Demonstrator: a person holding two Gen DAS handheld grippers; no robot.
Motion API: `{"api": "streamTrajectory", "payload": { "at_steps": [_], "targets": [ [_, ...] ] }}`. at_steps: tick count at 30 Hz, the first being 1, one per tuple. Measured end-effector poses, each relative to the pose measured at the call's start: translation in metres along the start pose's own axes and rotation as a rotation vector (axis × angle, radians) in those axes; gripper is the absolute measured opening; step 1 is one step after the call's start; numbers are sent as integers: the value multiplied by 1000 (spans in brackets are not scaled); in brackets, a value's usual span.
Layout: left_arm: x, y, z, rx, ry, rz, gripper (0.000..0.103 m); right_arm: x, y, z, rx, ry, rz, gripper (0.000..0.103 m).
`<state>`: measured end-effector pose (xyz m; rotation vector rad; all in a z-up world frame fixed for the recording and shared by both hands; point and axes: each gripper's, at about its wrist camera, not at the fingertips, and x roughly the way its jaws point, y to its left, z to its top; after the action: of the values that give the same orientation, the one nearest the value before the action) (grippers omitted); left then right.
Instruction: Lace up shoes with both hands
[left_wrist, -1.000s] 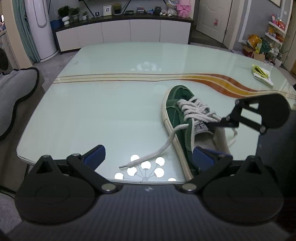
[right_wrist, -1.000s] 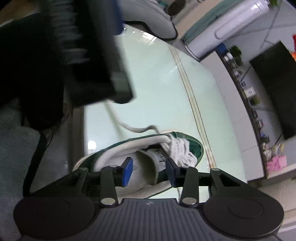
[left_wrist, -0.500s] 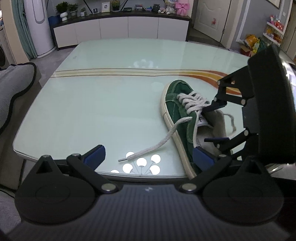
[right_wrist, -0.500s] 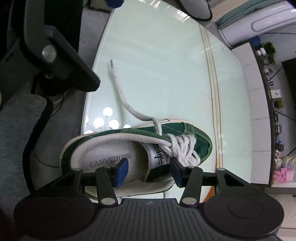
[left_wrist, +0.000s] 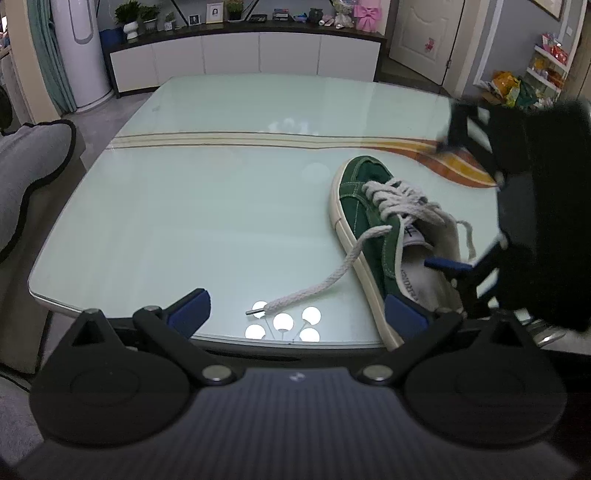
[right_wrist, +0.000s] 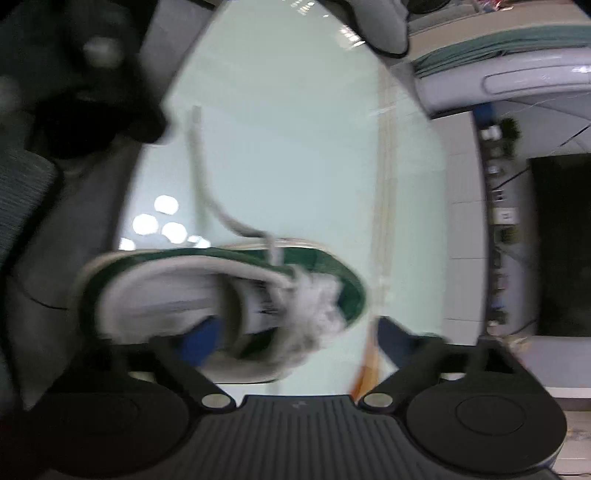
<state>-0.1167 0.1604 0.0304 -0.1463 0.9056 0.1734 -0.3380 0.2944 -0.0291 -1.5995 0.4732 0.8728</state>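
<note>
Laces lie slack on both sides of the shoe (left_wrist: 373, 221), so we judge the tying has not yet begun. Our left gripper (left_wrist: 297, 314) hangs back over the near edge of the table (left_wrist: 207, 206) with its fingers spread wide and holding nothing; the free lace end (left_wrist: 314, 286) trails between them, which suits a pickup from that side. Our right gripper (right_wrist: 295, 343) hovers just above the shoe, fingers also wide apart, one blue pad over the opening and the other past the toe. That view is blurred, so we cannot tell whether a pad touches the canvas.

Our shoe sits near the right front corner of the table, toe pointing away from us, heel at the edge. It is a low green canvas sneaker with pale stitching, a cream rubber sidewall and a white lining with printed lettering. The lace is thick, off-white braided cord with a small metal tip; the crossings over the tongue look loose and bunched. A second strand (left_wrist: 467, 236) droops over the far side. The tabletop is glossy pale-green glass with a curved orange band, mirroring the ceiling lamps.
</note>
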Motion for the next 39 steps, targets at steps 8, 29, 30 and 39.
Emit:
{"api": "streamTrajectory", "payload": {
  "at_steps": [8, 29, 30, 39],
  "targets": [
    [-7, 2, -3, 21, -4, -7, 103, -29, -22, -38, 328, -137, -117, 102],
    [20, -82, 32, 76, -66, 44, 103, -14, -38, -216, 2000, -206, -70, 102],
    [21, -84, 33, 76, -65, 48, 103, -13, -39, -215, 2000, -206, -57, 102],
    [17, -93, 37, 94, -69, 63, 103, -7, -35, -210, 1989, -167, -40, 102]
  ]
}}
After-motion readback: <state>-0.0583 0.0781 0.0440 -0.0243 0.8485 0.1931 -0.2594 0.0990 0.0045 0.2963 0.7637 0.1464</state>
